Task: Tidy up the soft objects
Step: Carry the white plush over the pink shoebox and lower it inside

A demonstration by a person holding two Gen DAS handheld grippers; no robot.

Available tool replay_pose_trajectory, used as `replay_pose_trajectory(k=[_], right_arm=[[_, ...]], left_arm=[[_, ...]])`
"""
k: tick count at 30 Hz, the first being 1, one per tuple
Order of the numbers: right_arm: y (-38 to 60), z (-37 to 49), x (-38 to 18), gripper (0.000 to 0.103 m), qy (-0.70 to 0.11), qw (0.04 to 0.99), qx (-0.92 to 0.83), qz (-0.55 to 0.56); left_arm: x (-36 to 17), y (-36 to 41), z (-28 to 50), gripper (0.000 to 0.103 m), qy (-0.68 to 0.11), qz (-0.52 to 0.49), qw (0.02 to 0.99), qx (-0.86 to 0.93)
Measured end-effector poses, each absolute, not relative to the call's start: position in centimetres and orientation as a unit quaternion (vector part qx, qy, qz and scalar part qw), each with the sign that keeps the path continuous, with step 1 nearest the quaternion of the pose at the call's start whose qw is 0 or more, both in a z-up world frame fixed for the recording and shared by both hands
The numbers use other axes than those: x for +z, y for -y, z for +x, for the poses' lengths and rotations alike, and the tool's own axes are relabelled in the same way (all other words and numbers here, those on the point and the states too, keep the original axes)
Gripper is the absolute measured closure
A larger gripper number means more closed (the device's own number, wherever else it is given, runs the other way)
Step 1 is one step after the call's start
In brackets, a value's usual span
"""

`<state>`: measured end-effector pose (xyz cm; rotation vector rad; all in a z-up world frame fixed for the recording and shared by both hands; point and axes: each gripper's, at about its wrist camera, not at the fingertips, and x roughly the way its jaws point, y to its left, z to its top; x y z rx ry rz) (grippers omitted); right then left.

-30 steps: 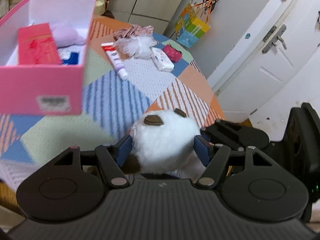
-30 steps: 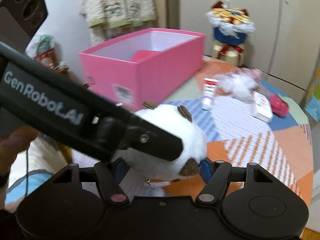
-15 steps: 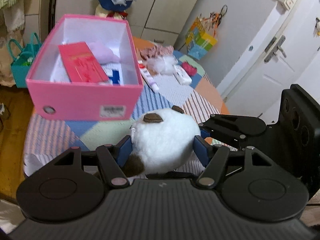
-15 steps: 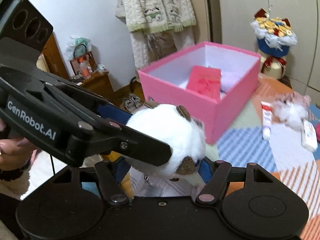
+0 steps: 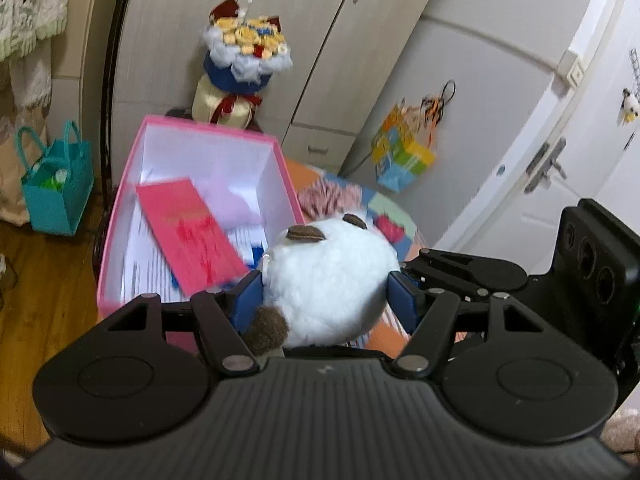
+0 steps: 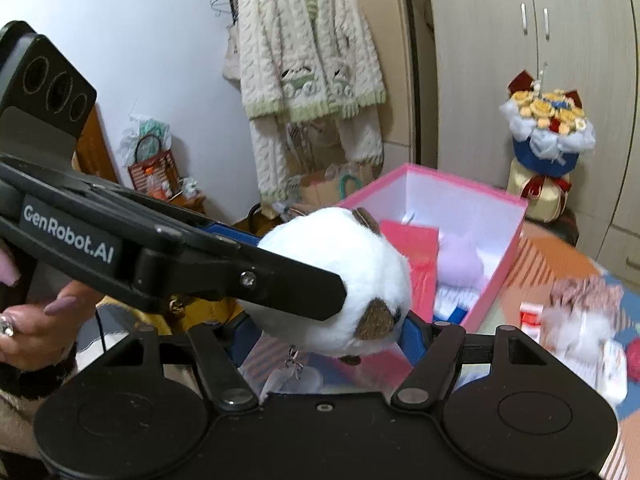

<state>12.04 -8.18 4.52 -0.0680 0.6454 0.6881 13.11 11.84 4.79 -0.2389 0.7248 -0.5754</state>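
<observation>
Pale wardrobe doors (image 5: 320,40) are standing behind a patchwork-covered table (image 6: 560,264), where an open pink box (image 5: 120,216) is sitting with a red envelope (image 5: 188,232) inside. Both grippers are pinching one white plush toy (image 5: 332,276) above the box's near corner: the left gripper (image 5: 326,292) squeezing its sides, the right gripper (image 6: 332,328) clamping it from the other angle.

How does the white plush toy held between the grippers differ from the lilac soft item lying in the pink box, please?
1. The white plush toy is white with brown patches; the lilac soft item is plain pale purple.
2. The plush toy is held in the air by both grippers; the lilac item rests inside the pink box.
3. The plush toy shows whole and round; the lilac item is partly hidden by a red envelope.

Both look soft.
</observation>
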Motion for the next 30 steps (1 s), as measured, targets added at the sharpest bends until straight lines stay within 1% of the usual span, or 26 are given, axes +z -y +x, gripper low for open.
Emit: replay_pose_trajectory(k=[4, 11, 15, 22, 24, 30], right_arm=[[7.9, 14.0, 4.8, 0.027, -0.302, 0.897, 0.32, -0.028], [7.6, 17.9, 3.5, 0.027, -0.307, 0.903, 0.3, -0.018], [7.5, 20.6, 2.8, 0.027, -0.324, 0.898, 0.297, -0.016], [6.3, 24.5, 0.0, 0.027, -0.372, 0.872, 0.31, -0.07], [6.1, 25.2, -0.5, 0.026, -0.383, 0.868, 0.308, -0.075], [5.2, 24.8, -1.3, 0.026, -0.378, 0.87, 0.286, -0.134]], left_arm=[[4.6, -12.4, 15.7, 0.036, -0.341, -0.128, 0.888, -0.279], [2.9, -12.4, 19.6, 0.036, -0.33, -0.142, 0.892, -0.275], [1.5, -12.4, 22.0, 0.036, -0.337, -0.154, 0.889, -0.268], [-1.8, -12.5, 25.0, 0.037, -0.388, -0.159, 0.874, -0.245], [-2.6, -12.8, 25.5, 0.037, -0.389, -0.174, 0.871, -0.245], [-3.7, -13.1, 25.9, 0.038, -0.387, -0.189, 0.87, -0.242]])
